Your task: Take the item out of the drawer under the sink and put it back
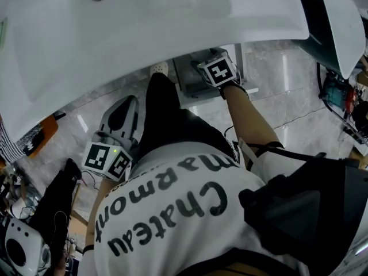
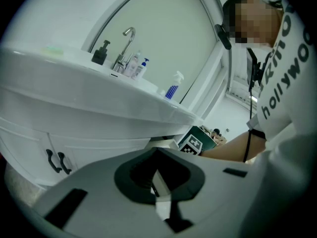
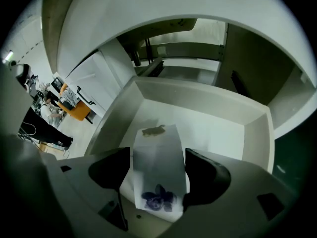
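Note:
The drawer [image 3: 218,108] under the white sink [image 1: 144,27] stands pulled out, pale and shallow. In it lies a white packet [image 3: 156,180] with a purple flower print and a brown mark at its far end. My right gripper [image 3: 158,157] points steeply down into the drawer, open, one jaw on each side of the packet without pressing it. In the head view its marker cube [image 1: 218,71] shows just under the sink's rim above the drawer [image 1: 190,85]. My left gripper [image 1: 118,122] hangs apart by the person's left side, shut and empty [image 2: 158,180].
The sink's rim overhangs the drawer closely. A faucet [image 2: 126,46] and several bottles [image 2: 141,68] stand on the counter. Cabinet doors with dark handles [image 2: 57,161] are left of the drawer. An orange chair [image 1: 43,137] and cables [image 1: 339,96] lie on the marble floor.

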The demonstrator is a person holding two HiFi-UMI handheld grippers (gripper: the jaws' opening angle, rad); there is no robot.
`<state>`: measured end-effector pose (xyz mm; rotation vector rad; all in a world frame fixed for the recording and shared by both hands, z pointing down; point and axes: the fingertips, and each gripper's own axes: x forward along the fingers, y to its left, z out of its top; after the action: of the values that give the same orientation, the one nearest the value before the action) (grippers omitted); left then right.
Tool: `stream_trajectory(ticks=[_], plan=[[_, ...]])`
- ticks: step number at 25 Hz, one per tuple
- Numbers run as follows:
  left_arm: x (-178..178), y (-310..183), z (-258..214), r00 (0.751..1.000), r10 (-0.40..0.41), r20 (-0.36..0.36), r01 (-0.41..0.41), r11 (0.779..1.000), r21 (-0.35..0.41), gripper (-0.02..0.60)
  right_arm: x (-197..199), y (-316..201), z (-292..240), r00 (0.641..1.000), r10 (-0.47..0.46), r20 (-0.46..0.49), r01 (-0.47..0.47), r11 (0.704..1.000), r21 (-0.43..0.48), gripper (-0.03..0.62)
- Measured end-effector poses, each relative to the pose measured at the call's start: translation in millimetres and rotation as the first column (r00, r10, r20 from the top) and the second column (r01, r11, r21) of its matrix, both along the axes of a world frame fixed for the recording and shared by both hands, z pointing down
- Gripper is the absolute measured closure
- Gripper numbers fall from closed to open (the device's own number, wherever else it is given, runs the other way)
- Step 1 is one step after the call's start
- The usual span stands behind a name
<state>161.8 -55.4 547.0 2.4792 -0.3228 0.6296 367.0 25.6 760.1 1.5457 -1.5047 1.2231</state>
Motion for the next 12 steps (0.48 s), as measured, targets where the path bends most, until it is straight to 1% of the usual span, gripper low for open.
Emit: stream_trajectory(ticks=[7, 12], plan=[[-2, -4, 3, 1.0, -0.019, 0.007, 0.019, 1.0, -0.006, 0.574, 0, 2, 10, 0.998, -0.042, -0.04, 0.039, 0.997, -0.06, 0.255], [0, -6, 4, 1.0, -0.021, 0.01, 0.021, 1.0, -0.01, 0.574, 4, 1, 13, 0.999, -0.007, -0.045, 0.004, 0.998, -0.063, 0.255]])
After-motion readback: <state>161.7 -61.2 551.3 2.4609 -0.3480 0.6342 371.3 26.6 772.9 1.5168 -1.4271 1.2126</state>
